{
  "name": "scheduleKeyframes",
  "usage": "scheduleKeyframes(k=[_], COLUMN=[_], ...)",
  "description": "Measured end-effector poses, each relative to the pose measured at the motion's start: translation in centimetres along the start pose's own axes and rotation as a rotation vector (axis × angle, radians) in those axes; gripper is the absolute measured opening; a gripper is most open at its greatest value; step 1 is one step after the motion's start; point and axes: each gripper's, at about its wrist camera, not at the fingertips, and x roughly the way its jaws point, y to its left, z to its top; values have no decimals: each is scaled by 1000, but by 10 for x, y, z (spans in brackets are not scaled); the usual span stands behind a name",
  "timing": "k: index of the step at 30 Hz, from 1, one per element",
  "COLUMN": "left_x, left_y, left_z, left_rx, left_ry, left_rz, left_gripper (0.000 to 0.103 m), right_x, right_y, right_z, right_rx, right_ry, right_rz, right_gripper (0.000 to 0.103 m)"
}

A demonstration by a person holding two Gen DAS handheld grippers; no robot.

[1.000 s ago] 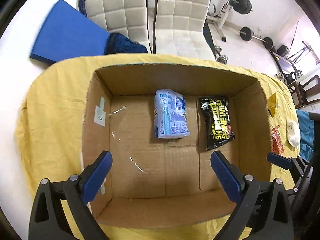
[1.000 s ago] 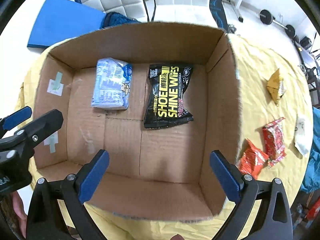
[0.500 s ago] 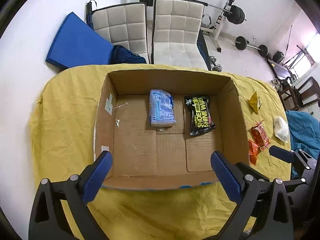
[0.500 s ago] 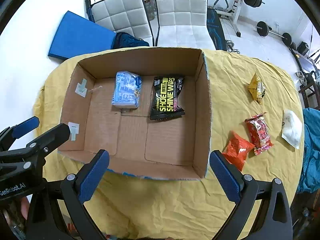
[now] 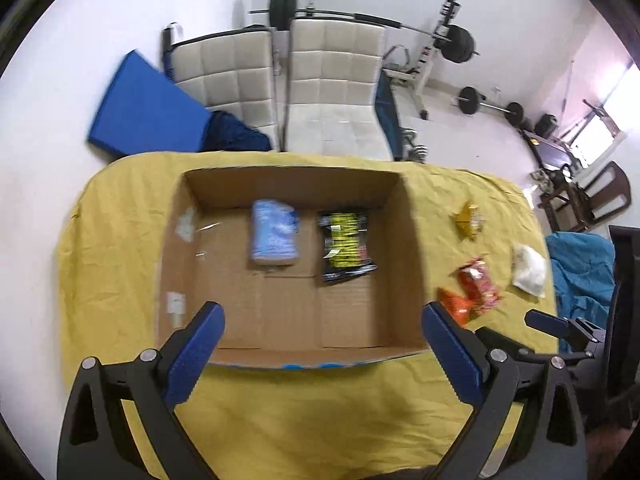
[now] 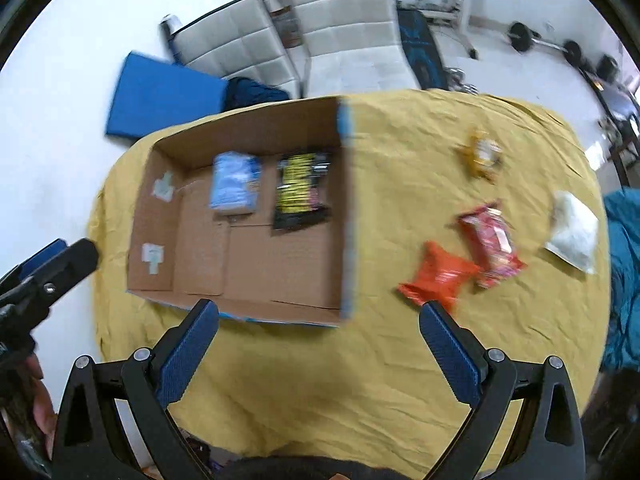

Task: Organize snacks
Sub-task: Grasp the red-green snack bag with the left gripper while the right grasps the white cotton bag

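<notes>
An open cardboard box (image 5: 410, 248) (image 6: 346, 216) stands on a yellow cloth. A light blue packet (image 5: 274, 238) (image 6: 234, 182) and a black-and-yellow packet (image 5: 346, 246) (image 6: 300, 190) lie side by side on its floor. Right of the box, on the cloth, lie an orange packet (image 6: 438, 276) (image 5: 454, 302), a red packet (image 6: 490, 240) (image 5: 478, 284), a yellow packet (image 6: 482, 154) (image 5: 468, 222) and a white packet (image 6: 572, 232) (image 5: 528, 268). My left gripper (image 5: 320, 328) is open above the box's near edge. Open and empty, my right gripper (image 6: 318, 328) hovers near the box's front right corner.
Two white padded chairs (image 5: 336, 84) and a blue mat (image 5: 140, 116) sit beyond the table. Weights and a bench (image 5: 448, 48) fill the far right. A teal cloth (image 6: 624, 264) lies at the table's right edge.
Both grippers have pulled up and back out of the box. The right one has swung to the right, so the loose packets on the cloth now show. Nothing was picked up.
</notes>
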Motion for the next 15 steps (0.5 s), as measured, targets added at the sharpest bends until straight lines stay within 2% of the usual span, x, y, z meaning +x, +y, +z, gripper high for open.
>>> scheduleKeyframes(k=[3, 8, 11, 15], left_x=[13, 56, 94, 157], left_y=[-43, -124, -171, -224], left_z=[8, 18, 21, 23], left_rx=[37, 89, 110, 97], left_ry=[31, 138, 219, 349], left_rz=[-36, -122, -155, -169], left_gripper=[101, 101, 101, 101], right_x=[-16, -32, -29, -13], right_y=[-58, -175, -242, -319], right_z=[1, 7, 12, 15], right_rx=[75, 219, 283, 369], right_ry=[-7, -16, -5, 37], right_rz=[-36, -150, -213, -224], right_gripper=[102, 102, 102, 102])
